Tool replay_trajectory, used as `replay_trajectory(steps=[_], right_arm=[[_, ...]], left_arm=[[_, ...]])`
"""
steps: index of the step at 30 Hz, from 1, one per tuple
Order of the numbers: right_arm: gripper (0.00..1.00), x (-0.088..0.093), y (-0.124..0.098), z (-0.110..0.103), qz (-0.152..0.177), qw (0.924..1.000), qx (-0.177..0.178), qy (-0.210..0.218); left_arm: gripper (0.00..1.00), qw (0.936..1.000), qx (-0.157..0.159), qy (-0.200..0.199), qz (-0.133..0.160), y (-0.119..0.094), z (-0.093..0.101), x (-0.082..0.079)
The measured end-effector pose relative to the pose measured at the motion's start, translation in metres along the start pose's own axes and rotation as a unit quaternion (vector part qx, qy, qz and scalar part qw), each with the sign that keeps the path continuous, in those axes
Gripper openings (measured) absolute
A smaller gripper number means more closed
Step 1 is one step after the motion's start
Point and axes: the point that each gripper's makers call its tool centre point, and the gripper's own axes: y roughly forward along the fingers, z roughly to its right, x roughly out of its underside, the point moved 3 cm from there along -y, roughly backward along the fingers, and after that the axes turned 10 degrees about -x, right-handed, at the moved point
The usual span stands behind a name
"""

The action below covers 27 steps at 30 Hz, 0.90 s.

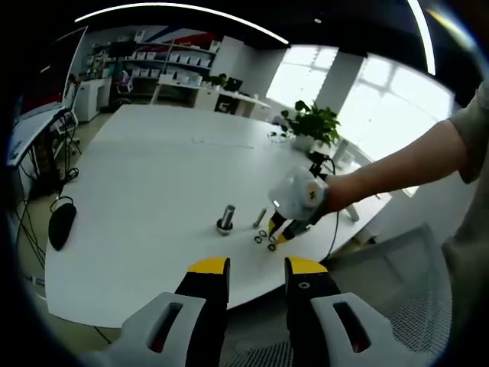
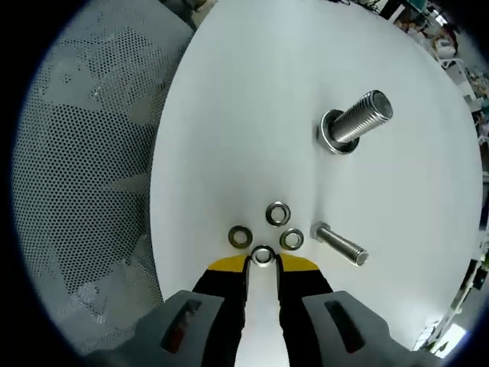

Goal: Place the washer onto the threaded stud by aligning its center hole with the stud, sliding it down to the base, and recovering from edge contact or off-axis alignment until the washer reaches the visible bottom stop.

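Washer [image 2: 262, 256]: on white worktop [image 2: 252, 115], between tips of right hand-held gripper [image 2: 262, 262], jaws slightly parted; contact unclear. Threaded stud [image 2: 356, 121] upright, far right.

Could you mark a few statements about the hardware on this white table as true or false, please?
1. The threaded stud stands upright with a washer already at its base. True.
2. The right gripper is far from the loose hardware. False: a washer sits between its fingertips.
3. A small bolt lies on its side beside the loose pieces. True.
4. The left gripper holds a washer. False: its jaws are empty, held back off the table.
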Motion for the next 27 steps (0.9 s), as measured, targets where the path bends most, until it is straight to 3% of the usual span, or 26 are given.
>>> replay_trajectory(steps=[5, 10, 12, 13, 15, 23, 27], right_arm=[[0.15, 0.001, 0.0, 0.002, 0.009, 0.9994, 0.017, 0.027], [0.14, 0.006, -0.001, 0.001, 0.054, 0.9972, 0.024, 0.047], [0.02, 0.009, 0.001, -0.003, 0.064, 0.9966, 0.013, 0.051], [0.03, 0.006, 0.001, 0.001, 0.088, 0.9951, 0.032, 0.032], [0.03, 0.01, -0.001, 0.001, 0.104, 0.9923, 0.031, 0.06], [0.03, 0.01, 0.0, 0.0, 0.098, 0.9936, 0.04, 0.04], [0.04, 0.011, -0.001, 0.002, 0.108, 0.9917, 0.037, 0.059]], left_arm=[[0.27, 1.0, -0.001, 0.0, -0.001, 0.0, 0.0, 0.001], [0.27, 1.0, 0.0, 0.001, -0.002, 0.0, 0.0, 0.001], [0.27, 1.0, 0.001, 0.001, -0.002, 0.001, 0.0, 0.001], [0.27, 1.0, 0.001, 0.001, -0.002, 0.0, 0.0, 0.001], [0.27, 1.0, 0.0, 0.001, -0.003, 0.0, 0.0, 0.001], [0.27, 1.0, -0.001, 0.0, -0.002, 0.0, 0.0, 0.001], [0.27, 1.0, -0.001, -0.002, 0.0, 0.0, 0.0, 0.001]])
